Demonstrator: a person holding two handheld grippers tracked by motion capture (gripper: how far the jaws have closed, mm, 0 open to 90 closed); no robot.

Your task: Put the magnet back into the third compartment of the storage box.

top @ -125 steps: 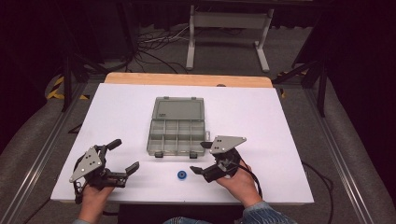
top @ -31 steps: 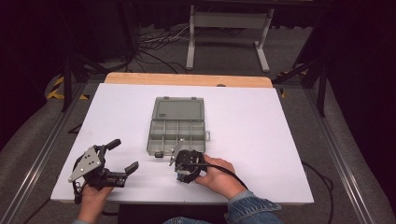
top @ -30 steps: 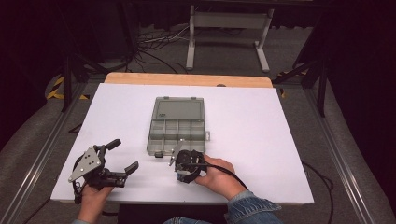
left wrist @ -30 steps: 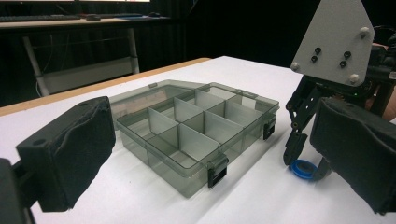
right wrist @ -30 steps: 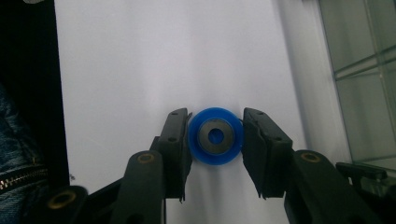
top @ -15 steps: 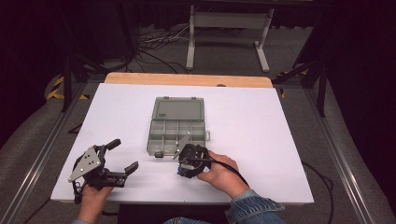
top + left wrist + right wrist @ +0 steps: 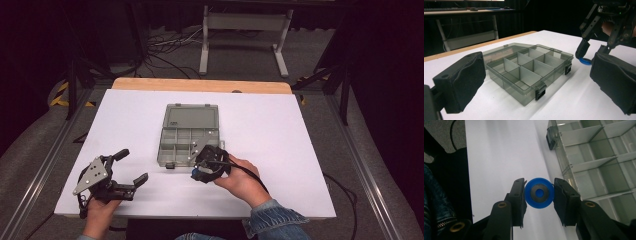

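A white desk (image 7: 310, 150) with a pale wooden far edge stands in a dark room, cables and a metal stand on the grey floor behind. Compared with four seconds ago, the small blue disc (image 7: 539, 192) no longer lies on the desk: the right claw (image 7: 201, 171) has swung in, gripped it and lifted it beside the near right corner of the open organiser box (image 7: 187, 135). Its black jaws clamp the round, smooth disc by its rim. The left claw (image 7: 127, 170) stays low at the desk's left, its padded jaws wide apart and holding nothing. The box is translucent grey plastic, divided into rectangular compartments, with black latches.
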